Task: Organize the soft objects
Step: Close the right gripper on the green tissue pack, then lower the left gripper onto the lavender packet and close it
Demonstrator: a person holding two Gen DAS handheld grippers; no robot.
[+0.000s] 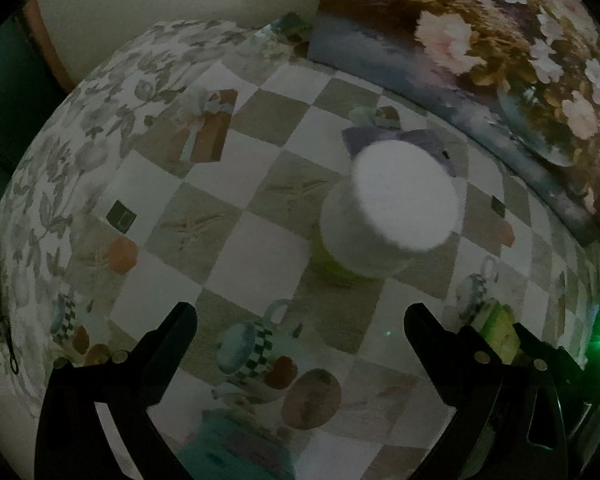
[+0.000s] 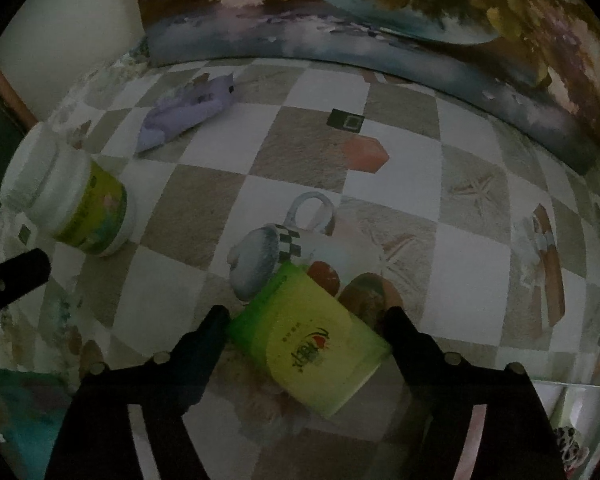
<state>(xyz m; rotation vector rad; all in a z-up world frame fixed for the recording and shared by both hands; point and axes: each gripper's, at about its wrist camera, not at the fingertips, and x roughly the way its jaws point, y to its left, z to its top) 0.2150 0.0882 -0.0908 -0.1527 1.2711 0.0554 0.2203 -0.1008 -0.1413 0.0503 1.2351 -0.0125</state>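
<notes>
A yellow-green sponge lies on the checkered tablecloth between the fingers of my right gripper. The jaws stand around it; I cannot tell if they press it. A lilac soft pouch lies at the far left near the painting, and part of it shows behind the jar in the left wrist view. My left gripper is open and empty, low over the cloth, short of a white-lidded jar. A corner of the sponge shows beside the left gripper's right finger.
The jar with a green label stands at the left in the right wrist view. A floral painting leans along the back edge, also in the left wrist view. The table's rounded left edge drops off. A teal object lies bottom left.
</notes>
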